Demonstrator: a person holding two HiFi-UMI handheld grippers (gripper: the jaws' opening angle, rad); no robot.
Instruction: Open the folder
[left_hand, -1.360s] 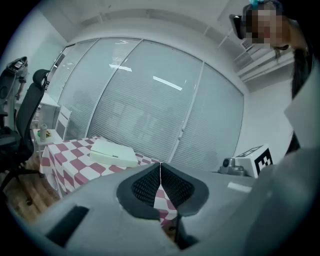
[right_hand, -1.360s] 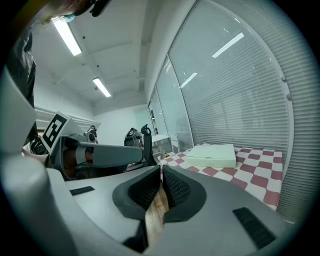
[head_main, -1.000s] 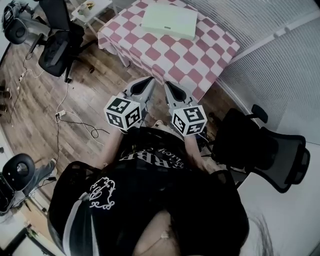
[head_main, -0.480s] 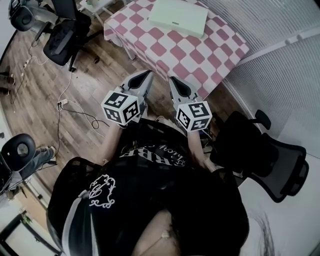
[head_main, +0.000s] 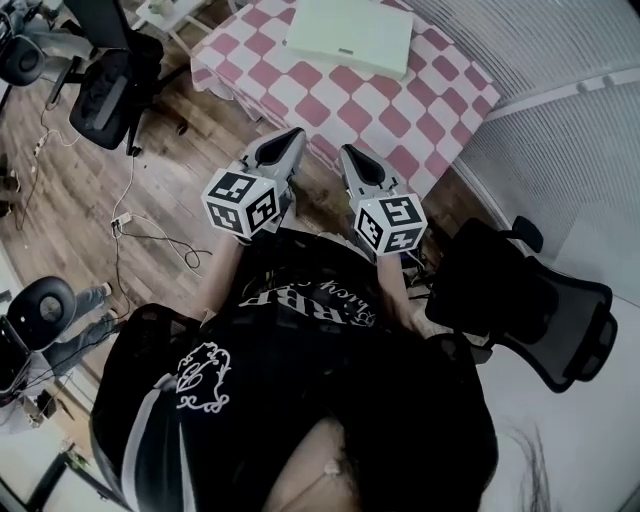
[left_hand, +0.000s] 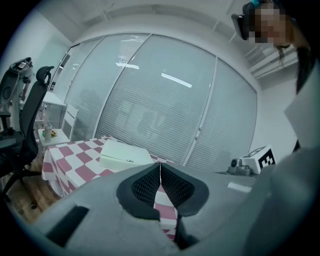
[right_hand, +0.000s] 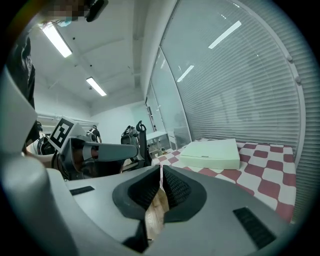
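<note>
A pale green folder (head_main: 350, 35) lies shut and flat on the far part of a table with a red-and-white checked cloth (head_main: 400, 110). It also shows in the left gripper view as the folder (left_hand: 125, 154) and in the right gripper view as the folder (right_hand: 210, 153). My left gripper (head_main: 296, 133) and right gripper (head_main: 346, 152) hang side by side above the wooden floor, just short of the table's near edge. Both point at the table. Each has its jaws pressed together with nothing between them. Neither touches the folder.
A black office chair (head_main: 520, 300) stands at my right, close to the table's corner. Another dark chair (head_main: 100, 95) and cables (head_main: 150, 235) on the wooden floor are at the left. A small white side table (left_hand: 52, 135) stands left of the checked table. Blinds cover the glass wall behind.
Both grippers have moved forward toward the checked table, staying side by side. Their jaws stayed together. The folder has not moved.
</note>
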